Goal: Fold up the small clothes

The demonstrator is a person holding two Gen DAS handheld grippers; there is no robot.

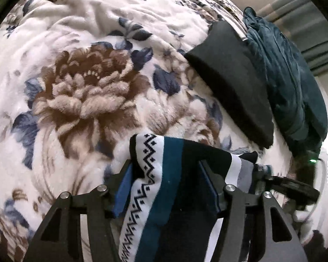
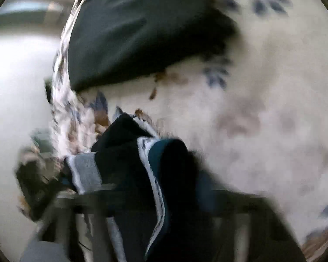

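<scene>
A striped patterned garment (image 1: 164,187) hangs between my left gripper (image 1: 167,187) pads, held over the floral fleece blanket (image 1: 81,83). My right gripper (image 2: 155,198) view is blurred; the same garment (image 2: 129,152) drapes across it, grip unclear.

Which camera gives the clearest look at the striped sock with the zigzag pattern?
The left wrist view: the striped sock is sharp there, draped between the left claw's blue pads, zigzag band and teal stripe readable. The right wrist view shows the same sock smeared by motion blur, its pattern barely legible.
</scene>
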